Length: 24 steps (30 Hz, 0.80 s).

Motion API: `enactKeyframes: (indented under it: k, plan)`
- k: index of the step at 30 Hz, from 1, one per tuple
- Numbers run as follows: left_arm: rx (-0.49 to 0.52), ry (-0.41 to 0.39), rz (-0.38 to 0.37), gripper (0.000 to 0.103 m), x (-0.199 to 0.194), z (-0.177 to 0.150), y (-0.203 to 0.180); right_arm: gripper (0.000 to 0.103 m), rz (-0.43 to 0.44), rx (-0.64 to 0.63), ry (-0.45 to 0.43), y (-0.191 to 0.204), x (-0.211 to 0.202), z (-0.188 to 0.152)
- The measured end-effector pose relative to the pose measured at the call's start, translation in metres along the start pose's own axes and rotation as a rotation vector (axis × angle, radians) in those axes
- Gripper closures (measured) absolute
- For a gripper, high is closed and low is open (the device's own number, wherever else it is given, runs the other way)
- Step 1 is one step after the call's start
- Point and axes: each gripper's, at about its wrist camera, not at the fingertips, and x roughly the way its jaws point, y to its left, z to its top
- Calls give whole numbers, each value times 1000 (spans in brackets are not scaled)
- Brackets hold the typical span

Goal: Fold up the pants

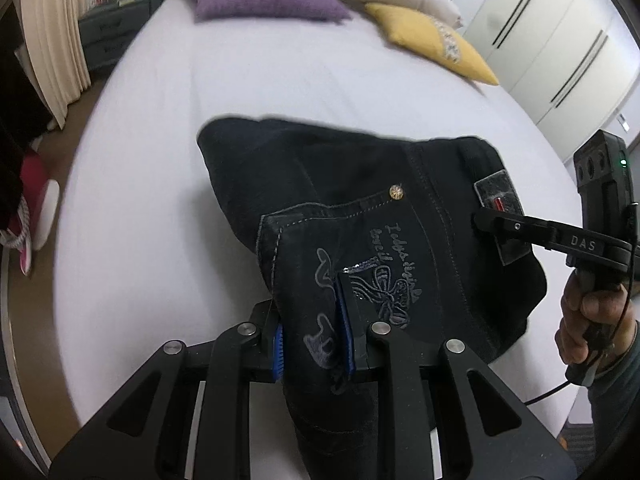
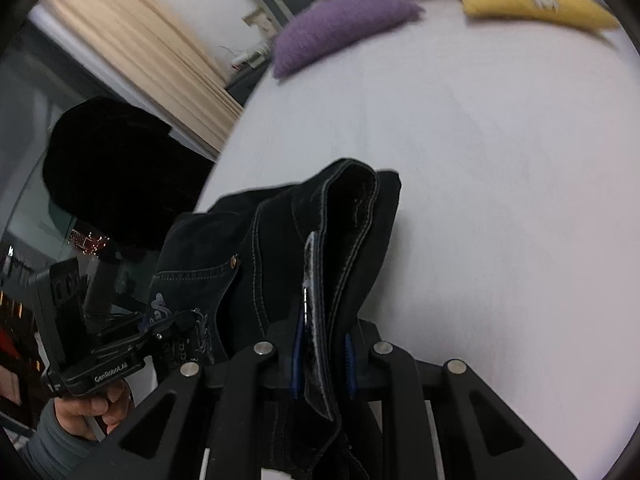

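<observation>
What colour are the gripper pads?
Blue pads, clearest in the left wrist view, clamped on the dark pants.

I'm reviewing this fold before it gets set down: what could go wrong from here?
1. The left gripper pinches the pants only at the pocket edge; the denim might slip out.
2. The right gripper clamps a thick waistband bunch, so layers could shift and the fold skew.
3. Loose fabric hanging below both grippers may crumple on the bed.
</observation>
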Motion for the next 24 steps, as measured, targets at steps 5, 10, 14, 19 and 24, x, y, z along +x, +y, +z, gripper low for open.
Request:
enactKeyframes:
  k: [5,10,14,19,24]
  plan:
    - [-2,-14,27,51,18,-6,25,71,65,133,7,-43,21,-10]
    - [-33,-48,70,25,24,-11,38,68,131,148,-44,-53,21,-21]
    - [5,-57,123,24,22,-12,34,55,113,141,-74,-50,12,-32]
    - [18,-70,184,24,-1,-25,20,45,50,168,-123,-54,-14,-45]
    - [14,-172,273,9,-53,-49,16,38,-46,147,-195,-44,-61,-74]
